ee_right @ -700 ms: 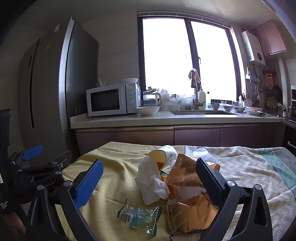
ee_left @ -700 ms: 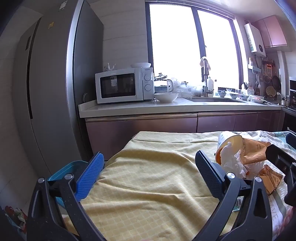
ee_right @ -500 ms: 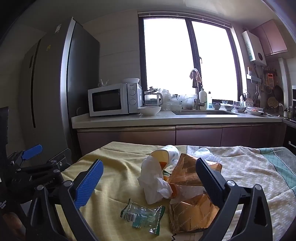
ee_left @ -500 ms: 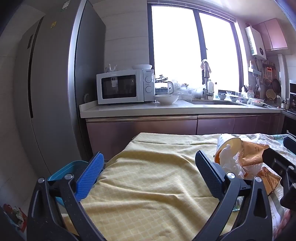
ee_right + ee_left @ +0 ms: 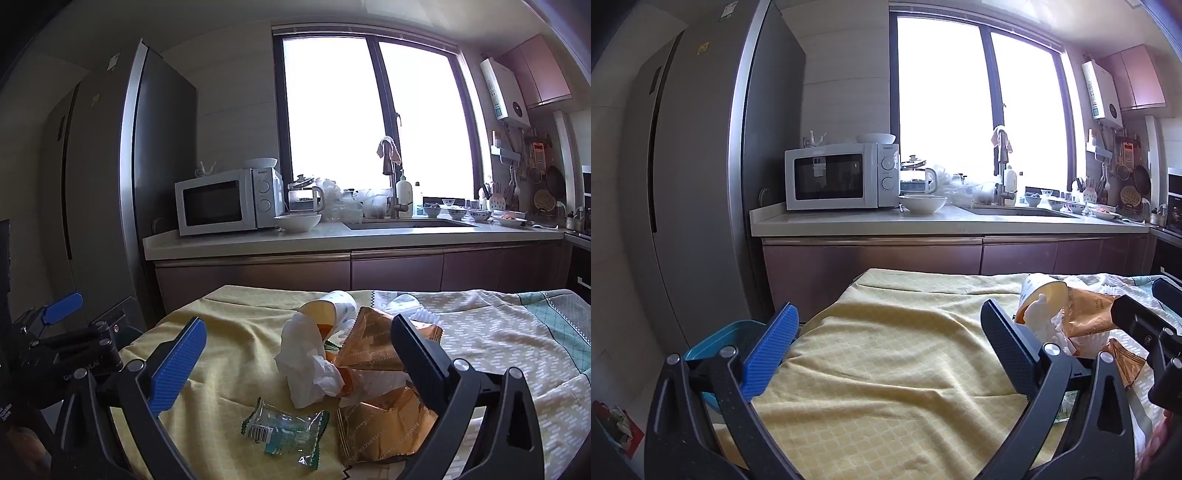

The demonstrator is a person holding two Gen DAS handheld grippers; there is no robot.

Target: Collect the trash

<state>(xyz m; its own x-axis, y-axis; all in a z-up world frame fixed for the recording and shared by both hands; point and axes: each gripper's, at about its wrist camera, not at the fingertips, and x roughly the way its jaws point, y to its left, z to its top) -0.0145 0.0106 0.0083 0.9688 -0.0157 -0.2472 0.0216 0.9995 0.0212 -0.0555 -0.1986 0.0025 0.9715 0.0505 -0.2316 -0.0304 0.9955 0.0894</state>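
A heap of trash lies on the cloth-covered table (image 5: 229,332): a tipped paper cup (image 5: 330,310), a crumpled white tissue (image 5: 306,363), copper foil snack bags (image 5: 380,417) and a clear green-edged wrapper (image 5: 284,432). My right gripper (image 5: 295,354) stands open just in front of the heap, nothing between its fingers. My left gripper (image 5: 888,339) is open over bare yellow cloth (image 5: 886,369), left of the heap. In the left wrist view the cup (image 5: 1039,295), tissue (image 5: 1039,321) and foil bag (image 5: 1089,310) sit at the right. A blue bin (image 5: 724,339) stands beside the table's left edge.
A grey fridge (image 5: 694,166) rises at the left. Behind the table runs a kitchen counter (image 5: 923,221) with a white microwave (image 5: 842,177), a bowl (image 5: 922,203), a kettle and a sink. The left gripper's body (image 5: 62,343) shows at the right wrist view's left edge.
Both views have shifted a little: the trash heap sits slightly higher and farther right in the frames. Both grippers have stayed open and nothing has been taken hold of.
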